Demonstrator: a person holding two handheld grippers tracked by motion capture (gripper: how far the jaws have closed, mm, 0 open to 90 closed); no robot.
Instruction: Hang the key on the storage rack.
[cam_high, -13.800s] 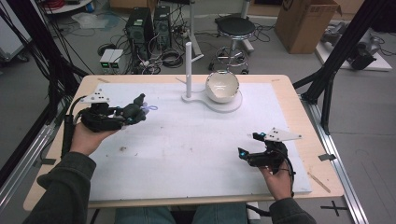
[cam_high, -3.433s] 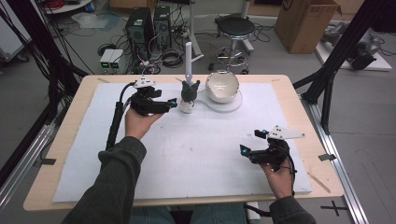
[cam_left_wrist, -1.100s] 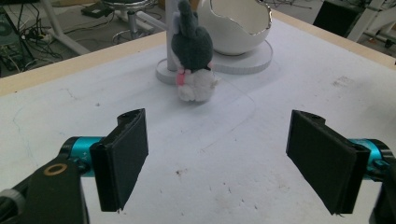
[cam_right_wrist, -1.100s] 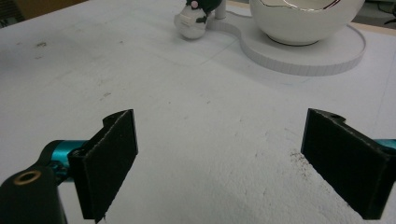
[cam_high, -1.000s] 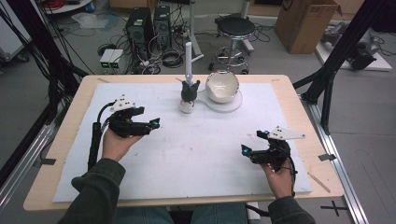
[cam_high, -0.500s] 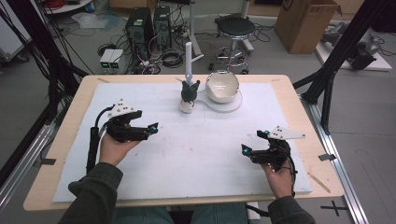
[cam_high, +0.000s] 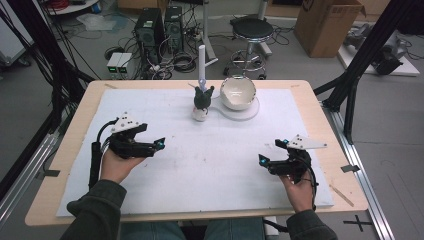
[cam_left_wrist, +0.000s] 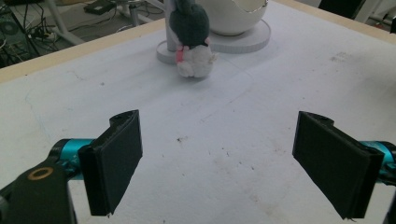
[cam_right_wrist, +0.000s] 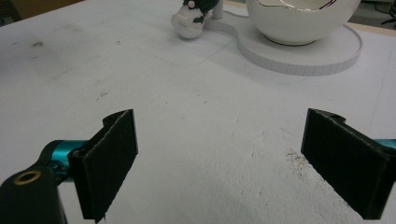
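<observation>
On wooden table, white sheet (smudged)

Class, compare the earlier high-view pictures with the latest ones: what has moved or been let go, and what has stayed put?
The small plush toy, first held in the left gripper, was carried to the white post and let go beside it. That gripper then drew back toward the person; its jaws have just been opening, with nothing between them. The right gripper, open, the glass bowl and the stand stayed put.
</observation>
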